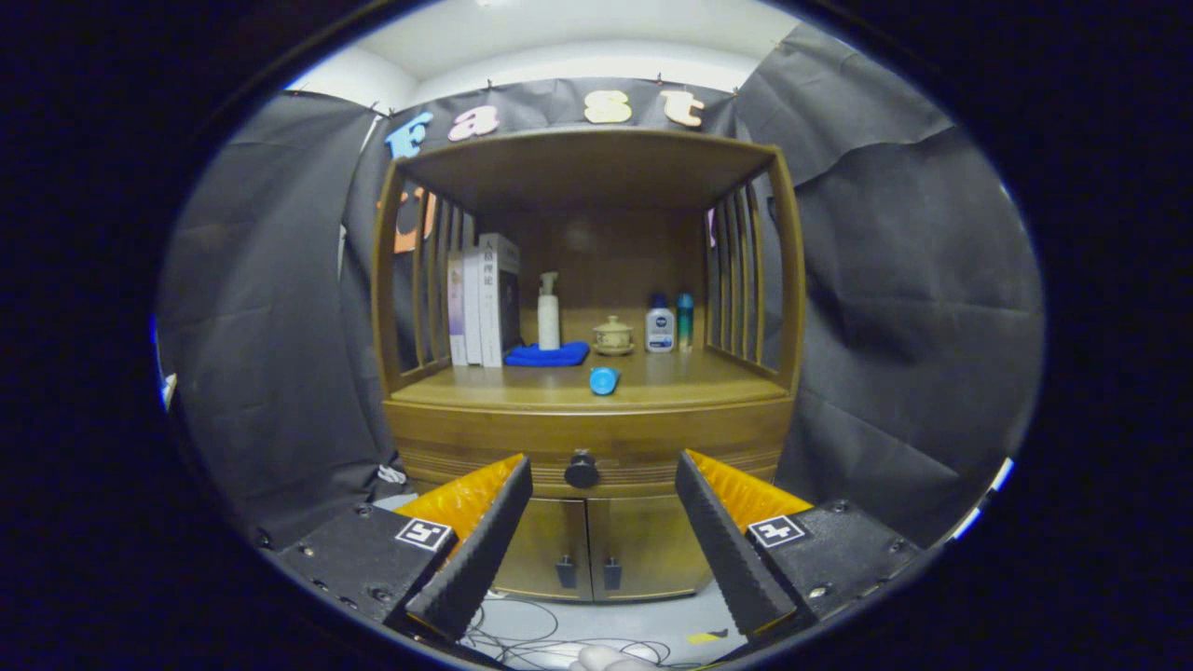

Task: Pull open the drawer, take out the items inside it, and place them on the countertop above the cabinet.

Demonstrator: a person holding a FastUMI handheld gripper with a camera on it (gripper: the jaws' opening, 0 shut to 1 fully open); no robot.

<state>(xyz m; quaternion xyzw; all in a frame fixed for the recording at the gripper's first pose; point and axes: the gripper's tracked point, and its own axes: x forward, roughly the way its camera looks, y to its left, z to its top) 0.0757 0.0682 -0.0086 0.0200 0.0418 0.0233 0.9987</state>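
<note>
A wooden cabinet (587,429) stands ahead against the booth wall. Its drawer (485,455) runs across the front under the countertop (652,380) and is closed, with a dark round knob (582,469) at its middle. My gripper (604,475) is open with nothing between its fingers. The knob sits between the two fingertips but farther off, some way beyond them. What lies inside the drawer is hidden.
On the countertop stand several books (483,300), a white pump bottle (548,312), a blue cloth (547,354), a small lidded pot (612,335), two small bottles (660,324), and a blue round object (604,379) near the front edge. Two lower doors (587,550) sit below the drawer. Cables (522,634) lie on the floor.
</note>
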